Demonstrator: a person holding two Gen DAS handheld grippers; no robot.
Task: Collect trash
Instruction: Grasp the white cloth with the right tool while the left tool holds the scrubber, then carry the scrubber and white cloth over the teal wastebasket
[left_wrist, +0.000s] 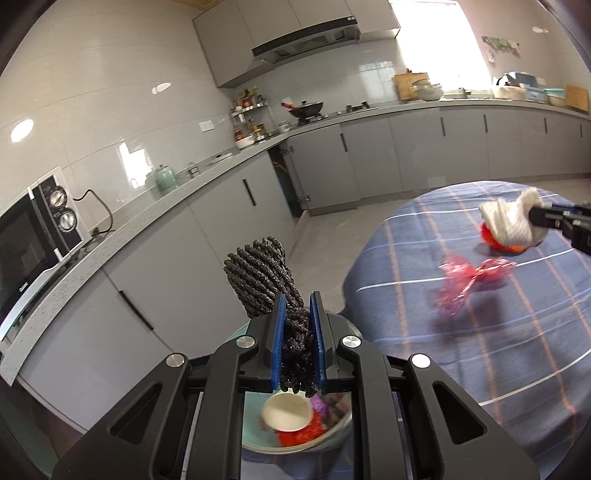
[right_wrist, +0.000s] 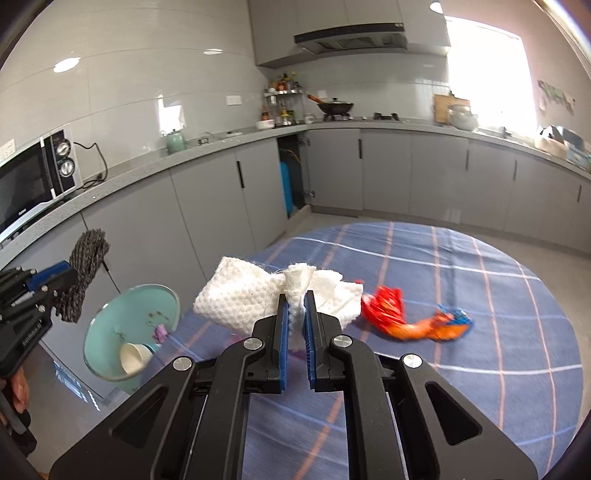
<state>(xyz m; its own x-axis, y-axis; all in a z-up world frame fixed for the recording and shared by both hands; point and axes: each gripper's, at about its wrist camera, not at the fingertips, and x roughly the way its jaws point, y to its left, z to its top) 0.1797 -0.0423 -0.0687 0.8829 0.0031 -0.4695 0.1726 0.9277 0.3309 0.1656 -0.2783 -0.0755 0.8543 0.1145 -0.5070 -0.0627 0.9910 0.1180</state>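
Tissue (right_wrist: 258, 295) sits clenched in the right claw (right_wrist: 295, 317), black rope (left_wrist: 258, 273) gripped in the left claw (left_wrist: 297, 321).

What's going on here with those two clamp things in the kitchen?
A person is clearing trash off a table covered with a blue checked cloth, using a hand-held gripper in each hand. The left gripper is shut on a bundle of dark rope; the right gripper is shut on a crumpled white paper towel. Beside the table, a teal bin already holds a paper cup and scraps. Red and orange wrappers lie on the cloth, not yet collected.
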